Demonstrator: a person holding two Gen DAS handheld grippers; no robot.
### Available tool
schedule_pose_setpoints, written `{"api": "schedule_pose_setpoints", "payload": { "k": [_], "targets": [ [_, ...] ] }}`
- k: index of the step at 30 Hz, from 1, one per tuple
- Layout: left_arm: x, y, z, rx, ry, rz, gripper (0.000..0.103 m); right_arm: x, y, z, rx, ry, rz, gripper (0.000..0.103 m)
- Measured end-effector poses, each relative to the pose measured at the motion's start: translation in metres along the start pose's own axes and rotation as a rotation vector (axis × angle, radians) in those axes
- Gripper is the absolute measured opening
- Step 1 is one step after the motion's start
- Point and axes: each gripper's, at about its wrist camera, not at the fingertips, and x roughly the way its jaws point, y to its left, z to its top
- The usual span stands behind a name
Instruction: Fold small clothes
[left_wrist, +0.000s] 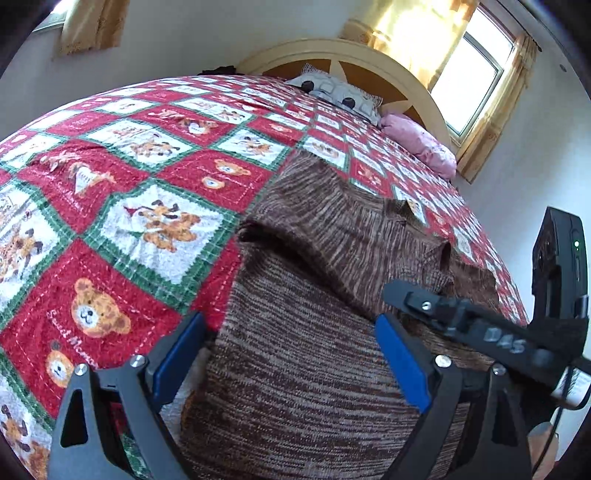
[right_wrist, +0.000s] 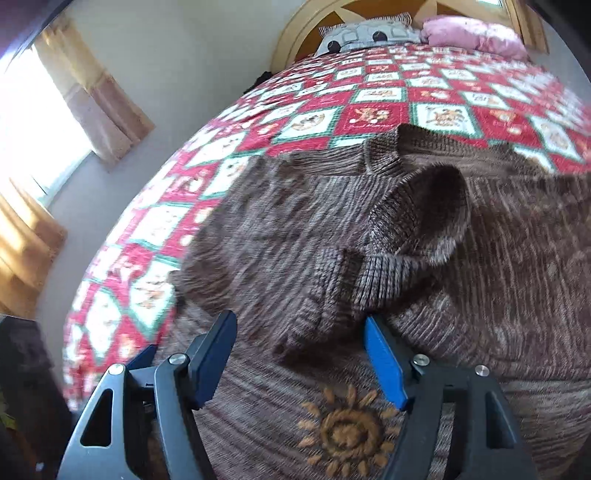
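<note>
Far left in the left wrist view, a quilt of red, white and green squares with bears and reindeer, spread over the bed; at lower left, the left gripper, jaws wide, nothing pinched, left pad over the quilt beside the sweater's edge, right pad over the knit; between and beyond the pads, a brown sweater, flat on the quilt, partly folded over itself; to the right, the right gripper crossing above the knit, seen side-on; at the head of the bed, a grey pillow and a pink pillow against a curved headboard; in the right wrist view, jaws part open, no cloth pressed between the pads; ahead of them a ribbed cuff, mouth gaping, lying on the sweater's body; below, an orange sun motif on the knit.
</note>
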Motion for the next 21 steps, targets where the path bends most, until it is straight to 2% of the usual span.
{"api": "schedule_pose_setpoints", "payload": {
  "k": [1, 2, 7, 10, 14, 15, 16, 18, 21],
  "targets": [
    [0.000, 0.000, 0.000, 0.000, 0.000, 0.000, 0.096, 0.000, -0.001, 0.000, -0.022, 0.006, -0.031, 0.021],
    [0.000, 0.000, 0.000, -0.003, 0.000, -0.003, 0.096, -0.003, -0.006, 0.000, -0.014, 0.008, -0.017, 0.019],
    [0.000, 0.001, 0.000, -0.005, 0.000, -0.007, 0.096, -0.031, -0.047, -0.013, 0.087, -0.043, 0.065, 0.019],
    [0.000, 0.000, 0.001, -0.006, 0.000, -0.009, 0.096, -0.038, -0.070, -0.028, 0.158, -0.012, 0.065, 0.020],
    [0.000, 0.001, 0.000, -0.003, 0.001, -0.005, 0.096, -0.055, -0.090, -0.034, 0.253, -0.042, 0.086, 0.020],
    [0.000, 0.001, 0.000, -0.004, 0.001, -0.005, 0.096, -0.059, -0.094, -0.030, 0.275, -0.057, 0.098, 0.029],
    [0.000, 0.001, 0.000, -0.004, 0.001, -0.006, 0.096, -0.063, -0.098, -0.026, 0.305, -0.083, 0.132, 0.048],
    [0.000, 0.001, 0.001, -0.004, 0.001, -0.006, 0.096, -0.068, -0.105, -0.014, 0.351, -0.133, 0.168, 0.067],
    [0.001, 0.000, 0.000, 0.000, 0.002, 0.000, 0.096, -0.067, -0.098, 0.016, 0.288, -0.180, 0.110, 0.067]
  ]
}}
